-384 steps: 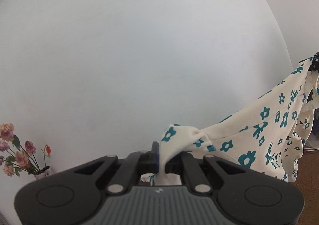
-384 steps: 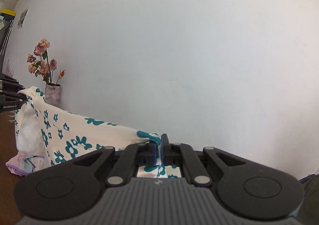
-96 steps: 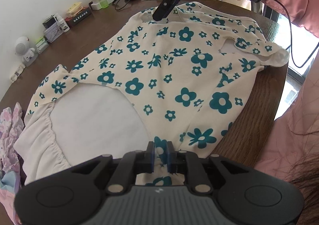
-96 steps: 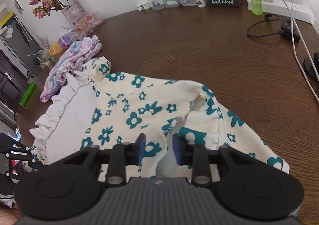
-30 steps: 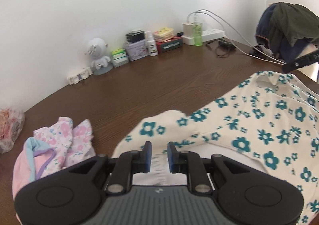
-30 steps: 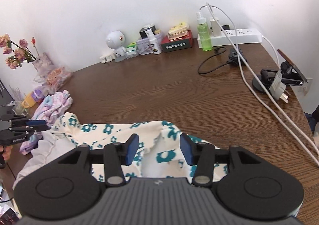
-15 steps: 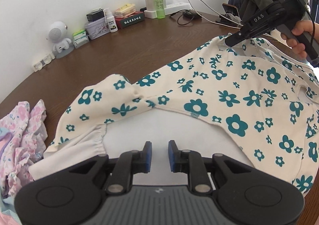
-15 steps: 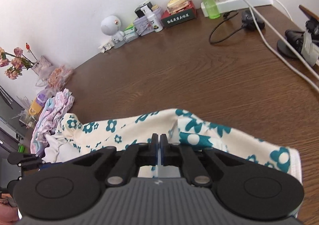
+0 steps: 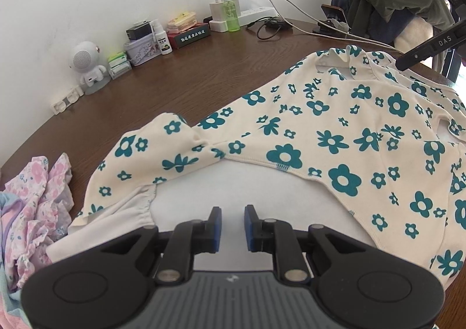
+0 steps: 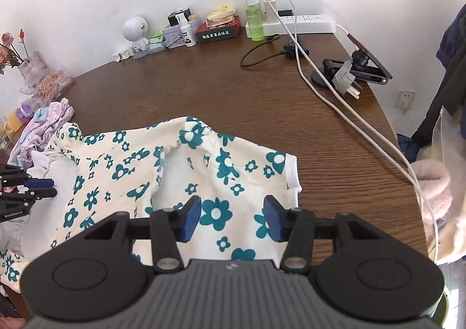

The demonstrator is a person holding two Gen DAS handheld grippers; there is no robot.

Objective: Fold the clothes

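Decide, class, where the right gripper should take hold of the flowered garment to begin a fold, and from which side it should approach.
Probably the short sleeve's white-trimmed cuff, taken from above on the garment's right edge. The flowered garment lies flat on the brown table, and the cuff sticks out as a free edge ahead of the right gripper, whose jaws, just opened, hold nothing.

this looks like a room in a home. a round brown wooden table (image 10: 204, 87) stands against a plain white wall. at about 12 o'clock sit a little white robot toy (image 10: 136, 30), small boxes, a green bottle (image 10: 254, 20) and a power strip (image 10: 303, 23) with white cables. dried flowers (image 10: 10, 48) stand at 10 o'clock. clothes hang over a chair (image 9: 390, 0) at 2 o'clock.
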